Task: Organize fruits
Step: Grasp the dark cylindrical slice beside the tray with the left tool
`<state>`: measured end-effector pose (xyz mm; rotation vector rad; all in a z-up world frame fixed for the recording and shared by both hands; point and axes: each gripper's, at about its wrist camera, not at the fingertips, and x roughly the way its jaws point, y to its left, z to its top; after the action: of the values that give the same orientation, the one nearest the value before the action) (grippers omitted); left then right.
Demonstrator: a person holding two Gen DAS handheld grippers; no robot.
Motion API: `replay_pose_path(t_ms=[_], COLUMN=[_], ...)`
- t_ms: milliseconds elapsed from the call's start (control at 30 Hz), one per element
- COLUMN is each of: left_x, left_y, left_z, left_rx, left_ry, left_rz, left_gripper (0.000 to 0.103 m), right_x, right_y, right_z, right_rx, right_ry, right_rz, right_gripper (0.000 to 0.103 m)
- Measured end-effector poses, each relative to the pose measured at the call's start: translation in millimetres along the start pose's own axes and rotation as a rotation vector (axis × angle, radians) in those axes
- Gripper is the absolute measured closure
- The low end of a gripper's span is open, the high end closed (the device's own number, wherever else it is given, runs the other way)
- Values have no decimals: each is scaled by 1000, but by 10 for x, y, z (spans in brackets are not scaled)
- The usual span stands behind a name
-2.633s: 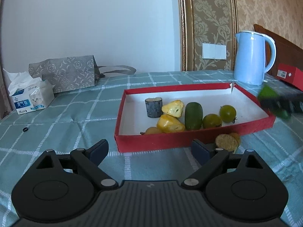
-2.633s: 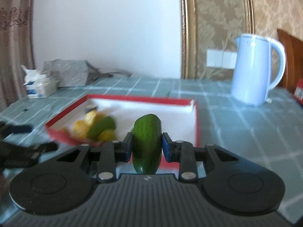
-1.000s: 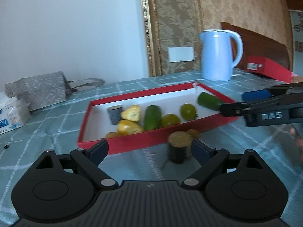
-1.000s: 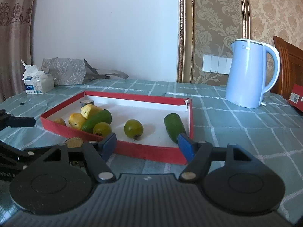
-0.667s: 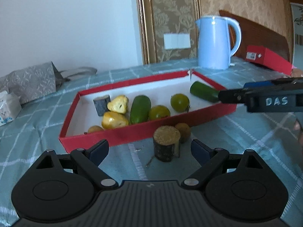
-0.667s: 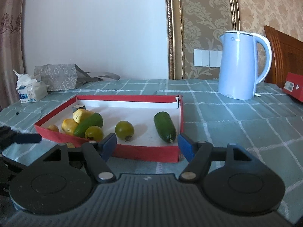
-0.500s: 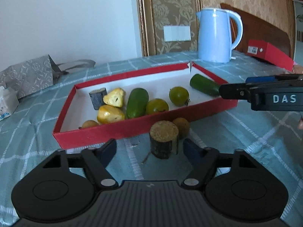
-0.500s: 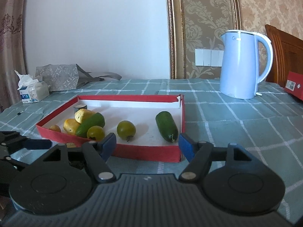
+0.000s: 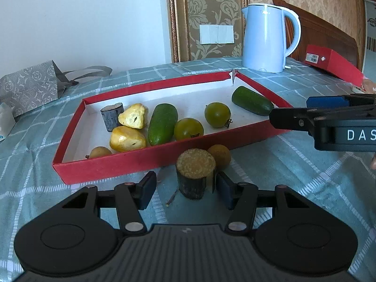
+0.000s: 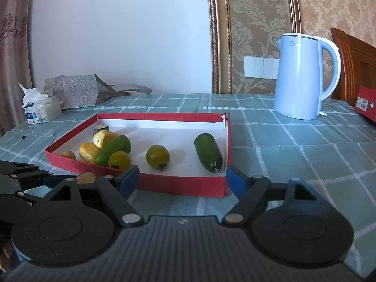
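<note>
A short dark cylinder piece with a tan cut top (image 9: 195,176) stands on the cloth just in front of the red tray (image 9: 141,162). My left gripper (image 9: 185,188) straddles it with its jaws closing. The right pad is at its side and the left pad is still apart from it. A small brown round fruit (image 9: 219,155) sits right behind the piece. The tray holds two cucumbers (image 9: 251,104) (image 9: 162,123), two green tomatoes, yellow chunks and another dark piece. My right gripper (image 10: 182,178) hovers at the tray's near wall (image 10: 183,183), its jaws opening with nothing between them.
A pale blue kettle (image 10: 298,77) stands behind the tray on the right. A red box (image 9: 333,63) lies at the far right edge. A grey bag (image 9: 30,89) and a tissue pack (image 10: 42,110) sit at the back left. The tablecloth is a teal check.
My left gripper came in around the dark cylinder piece and its jaws narrowed. My right gripper let the cucumber go into the tray, drew back and widened.
</note>
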<state>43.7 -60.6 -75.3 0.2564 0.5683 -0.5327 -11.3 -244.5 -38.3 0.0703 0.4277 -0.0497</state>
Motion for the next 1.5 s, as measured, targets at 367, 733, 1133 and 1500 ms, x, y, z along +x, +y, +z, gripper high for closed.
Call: replay_pose_path(t_ms=[367,733,1133,1500], left_x=[0,-141,-382,-384], left_y=[35,142,362,847], left_z=[10,-93,-209,-271], left_rx=[-28,-43,-73,-200], left_ry=[-3,-14,-48,-38], left_rz=[-37,-56,-15,70], left_gripper=[69,69,69,69], right_x=[19,55,130,342], right_y=[10,90,390,568], right_z=[-9,-40,-119,-78], right_rx=[-9,-41,-142,-129], right_ry=[9,25,63,143], right_rz=[-8,30,102,172], right_gripper=[24,24,26,39])
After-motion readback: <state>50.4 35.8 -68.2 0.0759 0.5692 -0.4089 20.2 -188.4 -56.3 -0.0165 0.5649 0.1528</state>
